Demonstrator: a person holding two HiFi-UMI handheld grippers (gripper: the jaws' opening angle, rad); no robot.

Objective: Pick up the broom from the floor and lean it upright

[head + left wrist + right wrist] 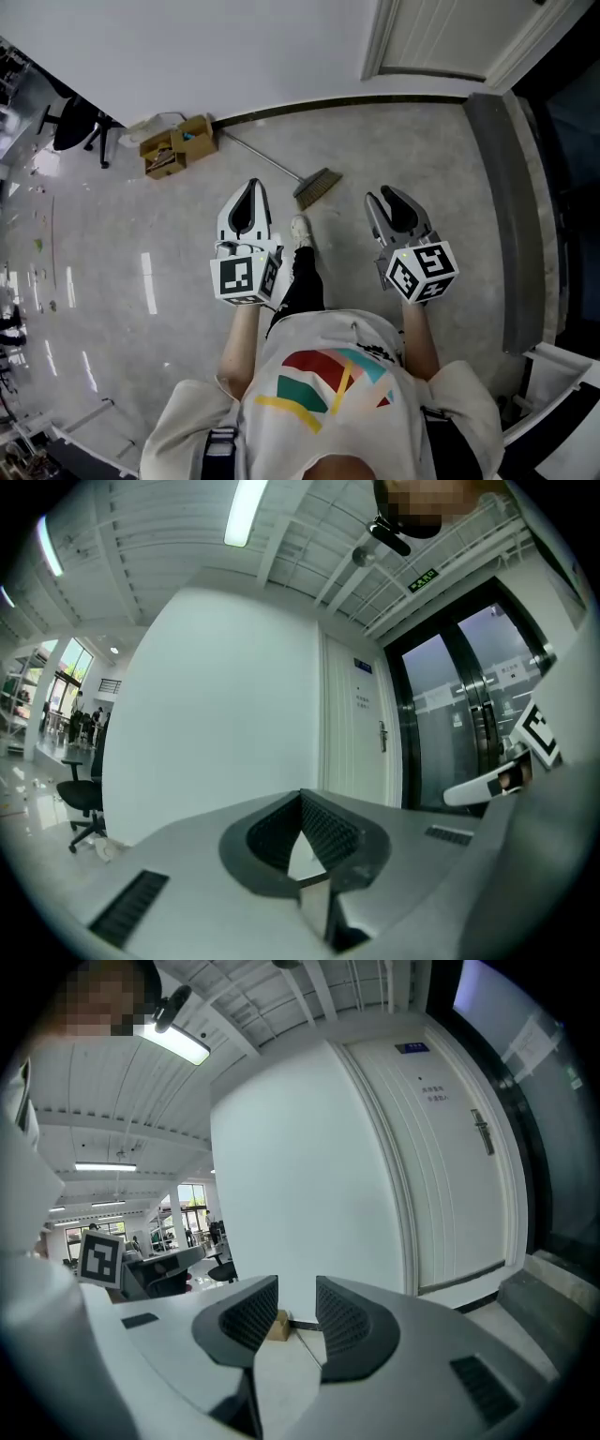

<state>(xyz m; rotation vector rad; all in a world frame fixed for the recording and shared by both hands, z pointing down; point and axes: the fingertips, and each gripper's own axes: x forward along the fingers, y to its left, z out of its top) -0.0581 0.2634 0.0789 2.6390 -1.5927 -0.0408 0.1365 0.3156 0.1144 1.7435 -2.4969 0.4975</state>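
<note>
Bright, even light fell from a ceiling strip lamp (246, 513) above the white wall (216, 705); glare streaked the glossy floor (148, 281) below that wall. My left claw (301, 797) looked soft; view rims were bowed, dark.

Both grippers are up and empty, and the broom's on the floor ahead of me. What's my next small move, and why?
Probably tip the right gripper down toward the broom, aiming at the handle just behind the bristles. Its jaws stand apart, while the left gripper's are together. Both are held about level above the floor, with nothing between them.
</note>
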